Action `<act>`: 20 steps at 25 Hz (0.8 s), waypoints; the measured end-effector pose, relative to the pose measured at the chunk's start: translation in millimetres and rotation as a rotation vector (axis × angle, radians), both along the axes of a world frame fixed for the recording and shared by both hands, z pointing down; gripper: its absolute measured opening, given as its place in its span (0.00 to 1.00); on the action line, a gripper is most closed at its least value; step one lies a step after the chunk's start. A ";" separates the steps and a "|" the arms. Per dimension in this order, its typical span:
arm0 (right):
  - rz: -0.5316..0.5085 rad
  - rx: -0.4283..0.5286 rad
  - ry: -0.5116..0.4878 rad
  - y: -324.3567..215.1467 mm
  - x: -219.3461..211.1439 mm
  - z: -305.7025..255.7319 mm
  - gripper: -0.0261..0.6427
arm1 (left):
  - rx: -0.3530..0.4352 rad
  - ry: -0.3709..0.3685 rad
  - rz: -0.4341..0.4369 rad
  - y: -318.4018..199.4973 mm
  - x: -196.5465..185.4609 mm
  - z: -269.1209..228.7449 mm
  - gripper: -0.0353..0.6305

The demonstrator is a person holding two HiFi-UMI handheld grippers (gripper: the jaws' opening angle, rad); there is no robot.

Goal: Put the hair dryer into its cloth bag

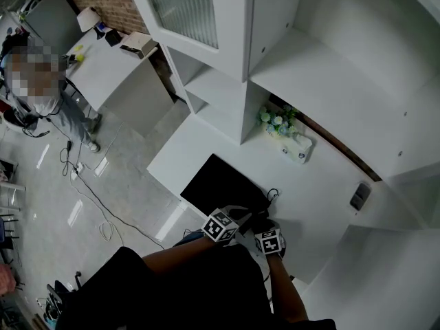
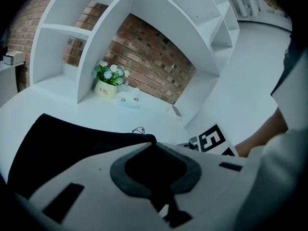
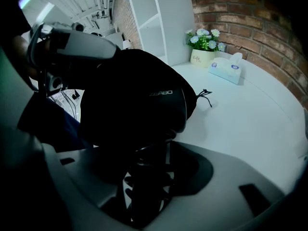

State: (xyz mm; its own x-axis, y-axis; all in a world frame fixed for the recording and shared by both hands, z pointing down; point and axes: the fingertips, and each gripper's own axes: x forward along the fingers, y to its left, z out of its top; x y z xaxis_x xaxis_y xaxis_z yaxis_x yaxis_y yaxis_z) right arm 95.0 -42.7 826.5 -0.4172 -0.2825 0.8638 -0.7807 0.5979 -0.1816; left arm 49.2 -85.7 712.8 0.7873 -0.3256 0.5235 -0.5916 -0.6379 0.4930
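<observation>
White counter: left tongs pinch flat black cloth bag, right tongs clasp glossy hair dryer.

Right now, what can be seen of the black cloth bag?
The cloth bag is black, matte and limp, lying mostly flat on the white table. A thin drawstring loops out at its near right corner. The left tongs pinch its near edge and lift it; the hair dryer, gripped in the right tongs, sits against that raised end.
</observation>
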 end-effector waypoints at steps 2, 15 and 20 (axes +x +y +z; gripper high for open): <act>-0.003 -0.001 -0.005 0.2 0.0 -0.6 0.41 | 0.002 -0.013 -0.006 1.9 -1.4 2.3 0.11; 0.095 0.124 -0.057 -5.1 7.2 -28.2 0.49 | 0.015 -0.080 -0.045 13.7 11.3 9.8 0.11; 0.102 0.121 -0.046 14.2 10.9 -34.4 0.49 | 0.009 -0.052 -0.099 19.7 16.2 7.8 0.11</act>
